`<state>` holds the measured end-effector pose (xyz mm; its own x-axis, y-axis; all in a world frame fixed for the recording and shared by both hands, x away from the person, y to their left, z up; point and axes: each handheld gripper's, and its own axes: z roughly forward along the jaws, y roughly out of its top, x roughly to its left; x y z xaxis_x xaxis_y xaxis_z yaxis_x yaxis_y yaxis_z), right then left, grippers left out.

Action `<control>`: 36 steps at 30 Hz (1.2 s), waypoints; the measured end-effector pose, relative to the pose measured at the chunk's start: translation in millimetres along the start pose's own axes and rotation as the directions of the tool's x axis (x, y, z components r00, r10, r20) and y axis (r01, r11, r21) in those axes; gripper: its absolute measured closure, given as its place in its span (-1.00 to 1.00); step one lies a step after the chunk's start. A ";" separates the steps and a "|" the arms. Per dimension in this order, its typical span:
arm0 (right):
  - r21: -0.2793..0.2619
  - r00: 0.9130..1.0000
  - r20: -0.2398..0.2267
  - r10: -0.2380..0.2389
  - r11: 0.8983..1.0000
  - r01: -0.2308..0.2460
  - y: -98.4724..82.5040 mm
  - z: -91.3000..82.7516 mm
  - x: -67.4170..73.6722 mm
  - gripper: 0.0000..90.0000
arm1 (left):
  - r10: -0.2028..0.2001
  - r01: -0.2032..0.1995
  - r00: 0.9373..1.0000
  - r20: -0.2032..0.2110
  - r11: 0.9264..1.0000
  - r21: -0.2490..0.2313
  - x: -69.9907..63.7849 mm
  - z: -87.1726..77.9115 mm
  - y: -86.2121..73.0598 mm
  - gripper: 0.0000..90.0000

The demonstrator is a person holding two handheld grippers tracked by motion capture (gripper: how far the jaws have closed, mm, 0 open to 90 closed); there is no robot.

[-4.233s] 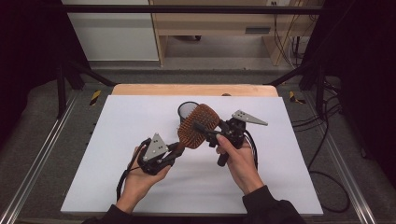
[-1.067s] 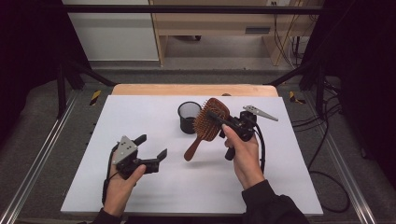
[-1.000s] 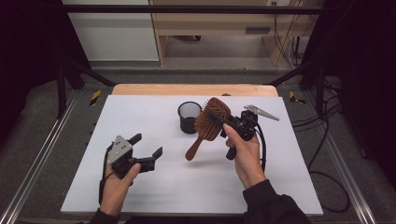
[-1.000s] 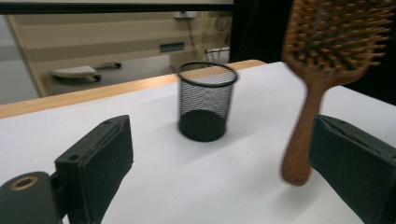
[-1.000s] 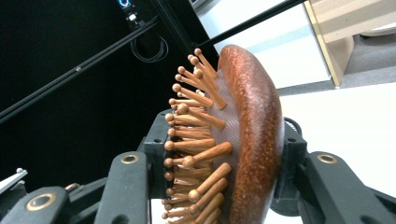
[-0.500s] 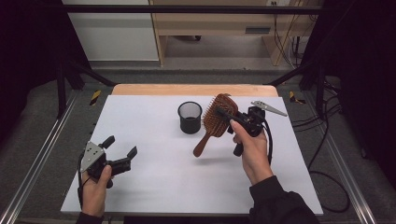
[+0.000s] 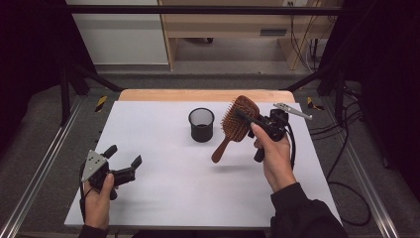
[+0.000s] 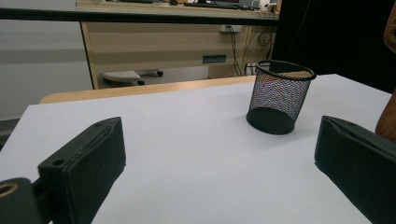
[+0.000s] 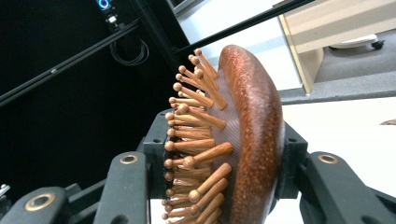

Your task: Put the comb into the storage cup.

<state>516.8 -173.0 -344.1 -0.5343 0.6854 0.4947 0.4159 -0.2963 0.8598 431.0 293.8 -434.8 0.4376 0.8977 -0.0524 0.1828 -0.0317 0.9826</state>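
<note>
My right gripper [image 7: 250,121] stayed clamped on the wooden hairbrush [image 7: 236,124], holding it above the table [image 7: 163,129] beside the mesh cup [image 7: 201,124]. My left gripper [image 7: 121,163] had just been opening, its jaws wide and empty near the table's front left corner.

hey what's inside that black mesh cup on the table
Nothing shows inside the mesh cup: through its mesh wall in the left gripper view it looks empty. Its solid base band hides the very bottom.
</note>
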 end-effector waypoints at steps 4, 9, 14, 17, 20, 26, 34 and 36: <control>-0.009 1.000 0.018 0.011 1.000 -0.011 4.1 -2.0 -4.1 0.15 | 0.015 -0.015 1.000 0.000 1.000 0.012 -0.5 1.5 -1.2 -0.95; -0.032 0.999 0.033 0.011 0.999 -0.010 15.6 -5.7 -4.5 0.15 | 0.007 -0.007 1.000 0.002 1.000 0.009 -0.6 2.2 -0.9 -0.94; -0.053 0.999 0.044 -0.004 0.999 0.006 25.5 -11.0 -2.1 0.15 | 0.019 -0.019 1.000 -0.004 1.000 0.014 -1.5 2.1 -2.1 -0.94; -0.051 0.998 0.065 -0.004 0.999 0.007 29.1 -13.3 -3.6 0.15 | 0.021 -0.021 1.000 0.003 1.000 0.015 -2.2 2.0 -2.7 -0.94; -0.052 0.996 0.090 -0.001 0.999 0.006 31.7 -15.1 -4.7 0.15 | 0.020 -0.020 1.000 0.009 1.000 0.010 -2.9 2.4 -2.0 -0.94; -0.071 0.994 0.106 0.012 0.997 -0.004 38.2 -20.9 -8.1 0.15 | 0.024 -0.024 1.000 0.005 0.999 0.023 -3.8 3.6 -3.5 -0.94; -0.090 0.994 0.112 0.013 0.996 -0.003 50.9 -17.3 -11.0 0.15 | 0.045 -0.046 0.999 0.014 0.999 0.027 -7.3 6.2 -2.4 -0.94; -0.091 0.993 0.117 0.009 0.996 0.001 53.4 -14.8 -11.4 0.15 | 0.044 -0.044 0.999 0.016 0.999 0.027 -7.1 6.2 -2.6 -0.94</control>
<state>534.2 -206.4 -301.9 -0.4405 0.7559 0.4843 0.3466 -0.3545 0.8685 432.8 284.8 -438.0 0.4591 0.8883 -0.0120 0.1870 -0.0834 0.9788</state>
